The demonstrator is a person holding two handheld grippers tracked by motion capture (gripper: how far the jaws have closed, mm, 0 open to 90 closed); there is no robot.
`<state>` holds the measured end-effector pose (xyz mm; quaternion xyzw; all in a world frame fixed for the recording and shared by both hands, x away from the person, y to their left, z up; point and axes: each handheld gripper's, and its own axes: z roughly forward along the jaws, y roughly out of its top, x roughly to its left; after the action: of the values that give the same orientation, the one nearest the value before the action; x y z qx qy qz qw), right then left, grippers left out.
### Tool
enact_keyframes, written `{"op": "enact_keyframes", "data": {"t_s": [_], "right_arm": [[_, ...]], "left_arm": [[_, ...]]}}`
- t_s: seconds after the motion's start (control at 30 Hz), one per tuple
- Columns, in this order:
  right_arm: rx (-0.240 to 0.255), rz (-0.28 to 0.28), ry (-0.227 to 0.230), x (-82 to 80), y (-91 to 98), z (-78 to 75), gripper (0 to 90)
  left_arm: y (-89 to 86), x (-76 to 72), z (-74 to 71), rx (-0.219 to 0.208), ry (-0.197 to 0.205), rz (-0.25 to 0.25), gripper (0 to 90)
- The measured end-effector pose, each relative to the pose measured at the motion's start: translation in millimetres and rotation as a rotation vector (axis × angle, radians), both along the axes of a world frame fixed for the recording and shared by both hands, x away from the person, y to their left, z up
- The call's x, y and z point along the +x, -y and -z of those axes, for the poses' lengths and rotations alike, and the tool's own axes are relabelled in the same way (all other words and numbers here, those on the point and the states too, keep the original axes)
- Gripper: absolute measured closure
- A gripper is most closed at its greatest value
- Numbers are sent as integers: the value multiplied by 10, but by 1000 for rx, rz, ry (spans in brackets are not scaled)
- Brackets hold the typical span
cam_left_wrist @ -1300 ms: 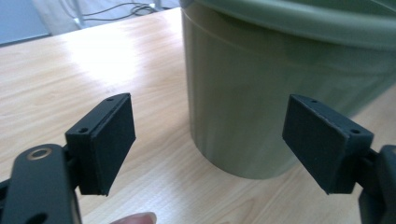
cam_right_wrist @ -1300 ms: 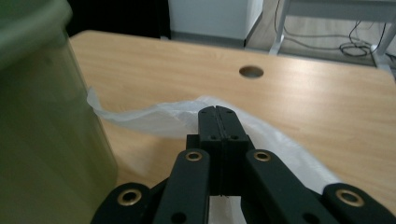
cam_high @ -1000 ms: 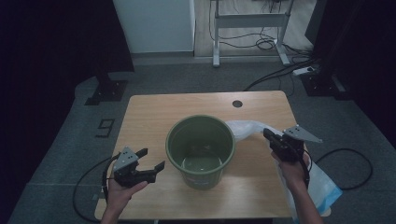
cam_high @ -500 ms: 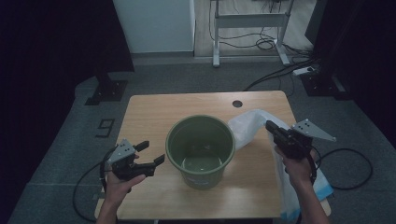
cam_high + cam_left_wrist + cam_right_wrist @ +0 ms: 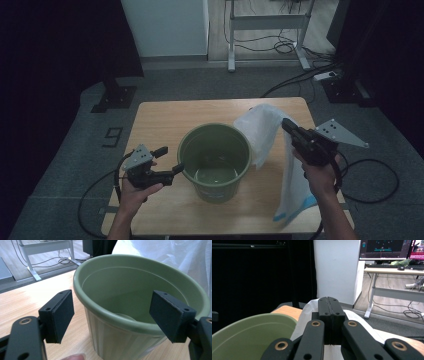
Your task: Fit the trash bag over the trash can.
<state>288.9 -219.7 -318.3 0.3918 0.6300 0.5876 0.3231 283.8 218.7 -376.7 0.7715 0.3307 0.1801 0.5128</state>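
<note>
The white plastic bag [image 5: 280, 165] hangs from our right tongs [image 5: 286, 125], pinched at its upper part and lifted above the right side of the counter [image 5: 160, 117]; its lower end, edged in blue, trails down to the counter near the front right corner. In the right gripper view the two black jaws press flat together with the thin white film [image 5: 305, 312] caught between them. The bag's top billows beside the rim of the green bucket [image 5: 215, 160], which stands upright in the middle of the counter. Our left tongs [image 5: 171, 160] sit at the bucket's left side with jaws spread wide and holding nothing; in the left gripper view they straddle the near rim of the bucket [image 5: 140, 302] without touching it.
</note>
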Motion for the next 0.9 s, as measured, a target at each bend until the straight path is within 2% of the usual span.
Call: {"op": "enact_keyframes", "data": {"t_s": [0.57, 0.9], "right_arm": [[-2, -47, 68, -115, -130, -293, 895], [-2, -79, 104, -193, -229, -423, 895]], "left_arm": [[146, 0, -70, 2, 16, 26, 197], [181, 4, -57, 6, 16, 32, 197]]}}
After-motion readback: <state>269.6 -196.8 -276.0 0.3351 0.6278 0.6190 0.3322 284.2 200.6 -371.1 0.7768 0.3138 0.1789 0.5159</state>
